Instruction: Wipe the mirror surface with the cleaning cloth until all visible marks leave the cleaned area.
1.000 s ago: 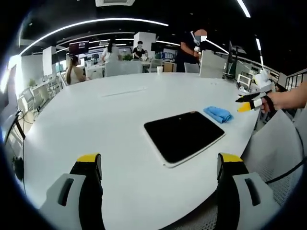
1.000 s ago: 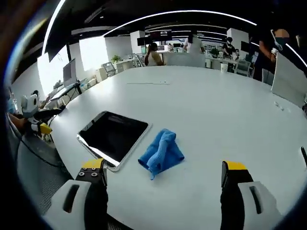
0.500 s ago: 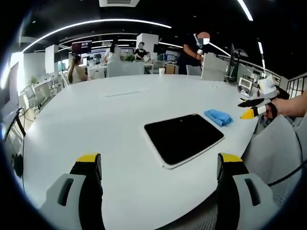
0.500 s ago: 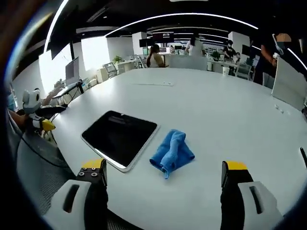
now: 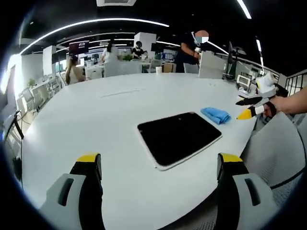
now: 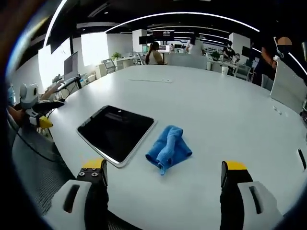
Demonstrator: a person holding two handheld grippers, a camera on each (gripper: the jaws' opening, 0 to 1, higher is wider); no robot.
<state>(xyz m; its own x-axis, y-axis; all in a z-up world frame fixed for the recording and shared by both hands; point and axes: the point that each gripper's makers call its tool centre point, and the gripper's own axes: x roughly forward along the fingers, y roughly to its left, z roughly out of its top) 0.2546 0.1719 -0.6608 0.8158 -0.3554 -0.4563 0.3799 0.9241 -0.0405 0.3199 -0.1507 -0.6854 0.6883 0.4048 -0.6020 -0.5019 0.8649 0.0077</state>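
Right gripper view is showing the right tool (image 6: 163,179) standing wide open and empty above the near edge of the white table (image 6: 225,110), with the blue cleaning cloth (image 6: 169,148) lying bunched just beyond its jaws, right beside the dark mirror (image 6: 116,132), which is lying flat. The left tool (image 5: 159,165) is likewise hanging open and holding nothing, facing the mirror (image 5: 179,137) from the opposite side. In my judgement, the pick-up is calling for the right tool to be descending squarely over the cloth's thick fold and closing on several layers, so that a broad pad is trailing for wiping.
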